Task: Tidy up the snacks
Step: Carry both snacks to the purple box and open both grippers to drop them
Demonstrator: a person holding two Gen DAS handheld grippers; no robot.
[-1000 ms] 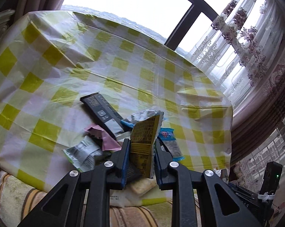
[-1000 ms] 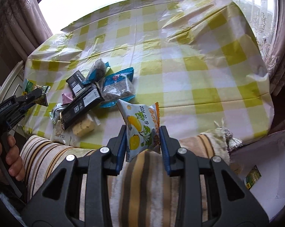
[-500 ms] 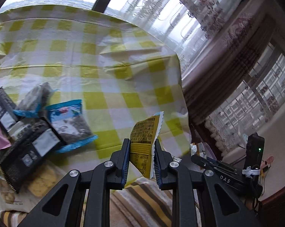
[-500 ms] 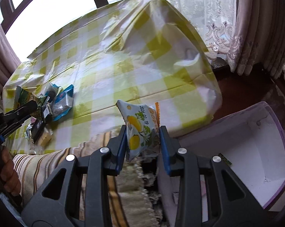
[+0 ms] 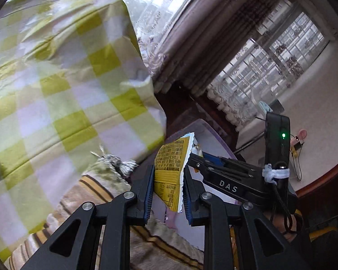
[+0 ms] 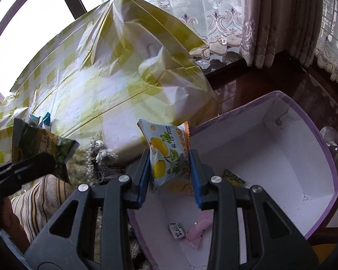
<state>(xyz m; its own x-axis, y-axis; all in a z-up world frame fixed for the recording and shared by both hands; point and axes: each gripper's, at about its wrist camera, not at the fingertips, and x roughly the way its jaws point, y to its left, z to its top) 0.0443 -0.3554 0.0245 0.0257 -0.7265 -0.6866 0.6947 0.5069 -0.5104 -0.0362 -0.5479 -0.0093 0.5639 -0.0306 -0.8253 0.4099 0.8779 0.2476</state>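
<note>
My left gripper [image 5: 168, 175] is shut on a yellow snack packet [image 5: 171, 168] printed with black text, held upright beyond the table's right edge. My right gripper [image 6: 169, 159] is shut on a white packet with lemons printed on it [image 6: 165, 155]. It hangs over the near left rim of a white box with a purple rim [image 6: 315, 132], which stands low beside the table. In the right wrist view the left gripper's finger [image 6: 34, 164] enters from the left with the same packet, green on this side [image 6: 43, 146]. The box's purple rim [image 5: 205, 128] shows behind the yellow packet.
The table with its yellow-checked cloth [image 6: 124, 72] fills the left, with a few snacks [image 6: 42, 119] at its far left edge. A striped fringed cushion [image 5: 97, 193] lies below. In the box lie a pink packet [image 6: 199, 229], a small white one [image 6: 176, 230] and a dark yellow one [image 6: 233, 176]. Curtains hang behind.
Both grippers have swung right, away from the snack pile on the table and past its edge, each keeping its packet. The purple-rimmed box has come into view under the right gripper.
</note>
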